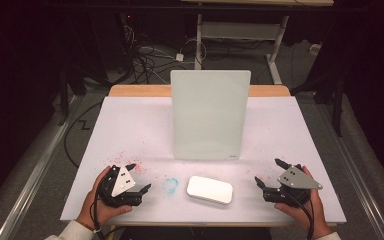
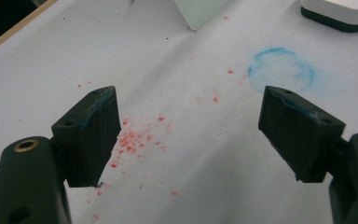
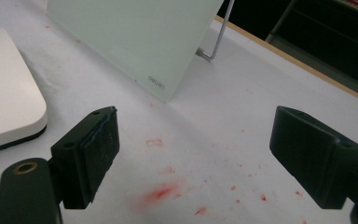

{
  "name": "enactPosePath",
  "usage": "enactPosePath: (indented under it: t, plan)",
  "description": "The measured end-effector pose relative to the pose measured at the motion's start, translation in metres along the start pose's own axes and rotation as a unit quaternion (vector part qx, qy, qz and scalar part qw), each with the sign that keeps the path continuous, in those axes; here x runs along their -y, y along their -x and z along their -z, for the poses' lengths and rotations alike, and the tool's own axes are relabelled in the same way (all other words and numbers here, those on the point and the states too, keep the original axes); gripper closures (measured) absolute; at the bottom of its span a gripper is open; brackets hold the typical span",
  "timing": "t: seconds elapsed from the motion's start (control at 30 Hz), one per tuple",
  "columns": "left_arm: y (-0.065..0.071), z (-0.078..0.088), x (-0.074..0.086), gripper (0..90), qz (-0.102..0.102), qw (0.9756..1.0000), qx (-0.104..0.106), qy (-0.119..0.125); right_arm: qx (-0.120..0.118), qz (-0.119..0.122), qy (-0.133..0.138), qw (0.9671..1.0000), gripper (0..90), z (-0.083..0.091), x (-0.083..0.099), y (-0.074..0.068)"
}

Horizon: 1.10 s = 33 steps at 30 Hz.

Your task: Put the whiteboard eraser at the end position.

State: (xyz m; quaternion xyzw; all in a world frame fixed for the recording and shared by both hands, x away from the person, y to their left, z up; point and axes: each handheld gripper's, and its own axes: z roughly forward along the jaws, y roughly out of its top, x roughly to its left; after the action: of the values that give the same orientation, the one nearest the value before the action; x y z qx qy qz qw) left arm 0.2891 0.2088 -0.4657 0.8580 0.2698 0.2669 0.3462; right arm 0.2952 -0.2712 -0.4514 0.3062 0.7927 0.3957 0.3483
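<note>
While your left gripper (image 1: pixel 139 176) and right gripper (image 1: pixel 267 172) rest open and empty, nothing seems begun; the eraser (image 1: pixel 209 189) between them looks the likely first pick.

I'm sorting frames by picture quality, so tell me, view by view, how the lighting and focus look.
High view: the table is evenly lit, the room behind is dark, and the picture is soft. Left gripper view: the red specks and blue ring are fairly sharp, and the near gripper parts at the bottom edge are blurred. Right gripper view: the board shows no glare, and its small logo is legible.
</note>
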Motion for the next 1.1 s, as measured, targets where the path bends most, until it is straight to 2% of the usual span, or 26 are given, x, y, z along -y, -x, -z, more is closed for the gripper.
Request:
enactPosePath:
  t: [0.2, 0.3, 0.83, 0.97, 1.1]
  plan:
    - [0.0003, 0.0012, 0.0001, 20.0, -0.004, 1.0, -0.001, 0.003, -0.011, 0.003, 0.002, 0.9999, 16.8, 0.0015, 0.0042, -0.007]
    - [0.0001, 0.0021, 0.0006, 20.0, -0.001, 1.0, 0.001, 0.006, -0.006, 0.011, 0.002, 0.9999, 16.8, 0.0035, 0.0043, -0.0099]
    - [0.0011, 0.0019, 0.0001, 19.9, -0.005, 1.0, 0.0, 0.003, 0.0, 0.015, 0.012, 0.9998, 16.9, 0.0065, 0.002, -0.0094]
    - [0.001, 0.0015, 0.0006, 20.0, -0.004, 1.0, 0.001, 0.003, 0.007, 0.026, 0.014, 0.9996, 16.9, 0.0062, 0.0011, -0.0092]
    - [0.0011, 0.0015, 0.0007, 19.9, -0.004, 1.0, 0.0, 0.002, 0.008, 0.025, 0.012, 0.9996, 16.9, 0.0049, 0.001, -0.0098]
